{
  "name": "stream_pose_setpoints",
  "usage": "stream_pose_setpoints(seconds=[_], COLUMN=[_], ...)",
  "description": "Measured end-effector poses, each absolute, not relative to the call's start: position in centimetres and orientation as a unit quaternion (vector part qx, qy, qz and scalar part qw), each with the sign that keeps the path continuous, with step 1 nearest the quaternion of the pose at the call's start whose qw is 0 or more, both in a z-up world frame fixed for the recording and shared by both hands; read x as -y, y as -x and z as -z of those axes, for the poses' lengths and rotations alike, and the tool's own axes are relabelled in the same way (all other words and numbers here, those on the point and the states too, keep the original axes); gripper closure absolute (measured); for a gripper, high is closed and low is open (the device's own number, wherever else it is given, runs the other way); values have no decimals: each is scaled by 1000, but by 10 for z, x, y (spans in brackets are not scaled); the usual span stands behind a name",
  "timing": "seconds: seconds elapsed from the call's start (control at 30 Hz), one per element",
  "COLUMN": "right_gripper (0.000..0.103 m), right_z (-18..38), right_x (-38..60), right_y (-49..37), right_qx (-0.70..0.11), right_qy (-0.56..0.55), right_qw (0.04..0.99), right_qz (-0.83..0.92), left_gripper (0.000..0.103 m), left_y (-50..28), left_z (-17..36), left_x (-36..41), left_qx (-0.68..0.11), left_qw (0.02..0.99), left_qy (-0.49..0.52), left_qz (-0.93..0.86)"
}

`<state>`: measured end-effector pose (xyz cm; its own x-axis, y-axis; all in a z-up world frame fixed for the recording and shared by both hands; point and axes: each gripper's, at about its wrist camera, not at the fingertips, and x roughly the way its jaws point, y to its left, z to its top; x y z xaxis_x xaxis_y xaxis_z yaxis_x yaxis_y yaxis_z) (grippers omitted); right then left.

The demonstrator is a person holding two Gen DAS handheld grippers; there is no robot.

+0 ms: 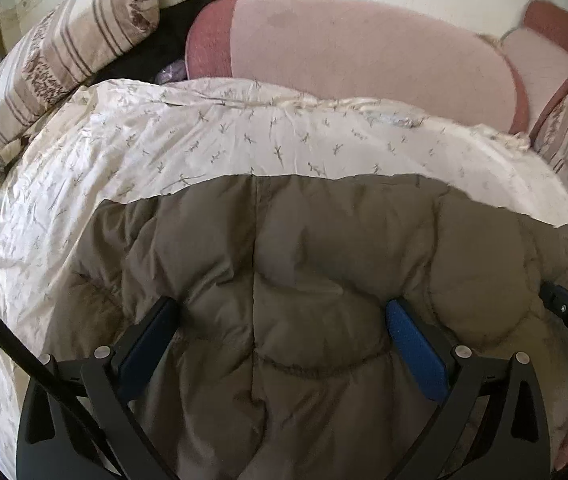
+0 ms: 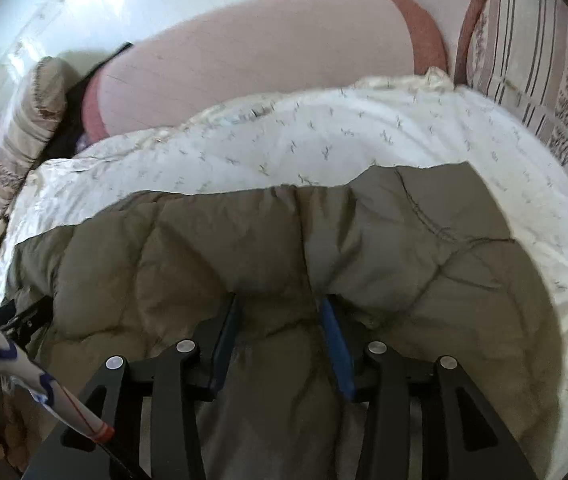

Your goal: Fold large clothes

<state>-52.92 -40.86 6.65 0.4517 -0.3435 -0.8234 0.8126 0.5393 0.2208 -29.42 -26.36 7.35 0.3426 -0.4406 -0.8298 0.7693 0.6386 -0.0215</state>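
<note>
The jacket (image 1: 304,300), olive and quilted, lies spread on the sheet (image 1: 204,140) of a bed and fills the lower half of both wrist views; its far edge runs across from about 9 o'clock to 3 o'clock, with a seam running up the middle toward 12.

The left gripper (image 1: 282,312) hangs over the jacket with its jaws spread wide, the blue pads (image 1: 416,344) well apart and padded fabric lying between them, gripped by neither. The right gripper (image 2: 280,308) sits over the jacket's central seam with jaws about half open; a ridge of fabric rises between the fingers and seems to brush the right pad (image 2: 338,344), though whether it is pinched I cannot tell.

The white sheet, printed with small sprigs, rings the jacket from 9 through 12 to 3 o'clock. Beyond it at 12 o'clock lies a pink blanket (image 1: 364,48). A striped pillow (image 1: 64,60) rests at 10 o'clock in the left view, with a dark cloth (image 1: 156,48) just beside it. At 8 o'clock in the right view a white sleeve (image 2: 24,372) enters
</note>
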Motion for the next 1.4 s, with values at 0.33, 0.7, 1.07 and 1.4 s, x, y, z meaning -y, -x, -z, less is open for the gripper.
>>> stream_pose_setpoints(seconds=[0.33,0.7,1.07,1.4], right_gripper=[48,47,42,42], right_z=[-86,-93,-111,-77], right_x=[283,212,169,229], right_y=[621,662,690,682], right_qx=[-328,-300,-282,-302], right_qy=[-283,-237,-217,-255], right_qw=[827,841,848,814], right_qz=[358,384,394,426], left_gripper=[0,0,0,0], left_y=[379,413,470,427], left_z=[-93,-89,-123,-84], left_x=[139,71,20,46], left_qx=[-369,-368,-291,-326], left_qw=[825,835,855,859], left_qy=[-171,-145,-149,-157], left_qz=[392,383,403,362])
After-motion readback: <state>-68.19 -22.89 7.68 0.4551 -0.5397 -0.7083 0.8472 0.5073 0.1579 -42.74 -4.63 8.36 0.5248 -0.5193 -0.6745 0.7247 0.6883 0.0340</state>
